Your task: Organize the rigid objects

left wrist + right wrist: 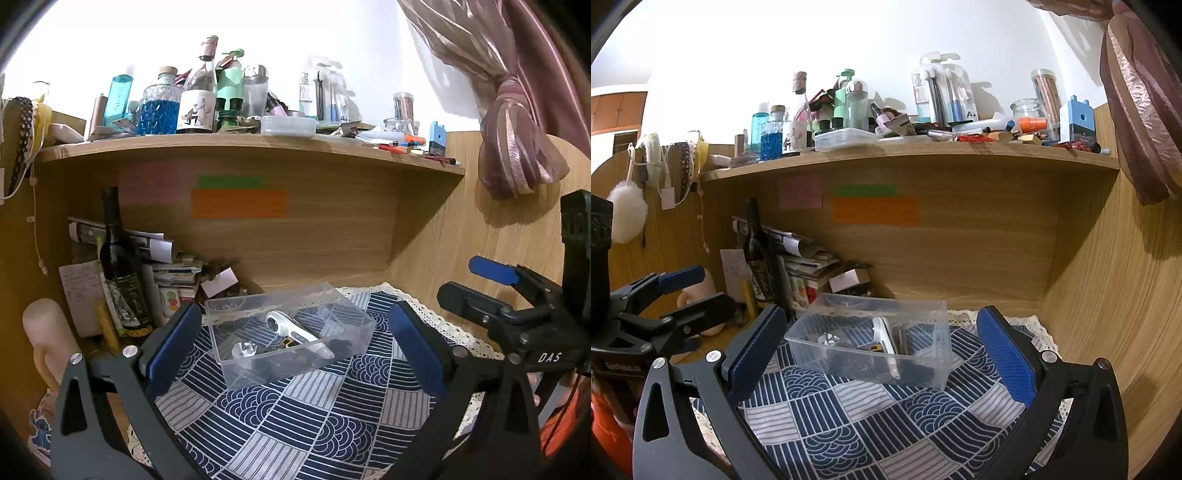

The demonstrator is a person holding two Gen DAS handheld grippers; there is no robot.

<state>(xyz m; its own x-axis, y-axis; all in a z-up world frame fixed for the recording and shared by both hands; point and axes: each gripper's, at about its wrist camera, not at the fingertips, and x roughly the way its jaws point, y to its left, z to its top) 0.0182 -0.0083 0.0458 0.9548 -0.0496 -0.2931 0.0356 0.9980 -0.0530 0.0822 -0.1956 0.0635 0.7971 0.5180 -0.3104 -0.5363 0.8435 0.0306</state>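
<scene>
- Left wrist view: the left gripper [295,332] hangs with jaws spread wide, empty, before the clear plastic box [343,349] on the blue patterned cloth [295,417]; a silver tool [295,332] lies inside.
- Right wrist view: the right gripper [881,350] is likewise spread and empty, facing the box; the left gripper sits at left.

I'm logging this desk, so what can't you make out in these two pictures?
- Dark items at the bottom of the bin, both views: blurred through the plastic, beside the silver tool.
- Writing on the orange note: too small.
- Mug, left view: cut off by the left tongs.
</scene>
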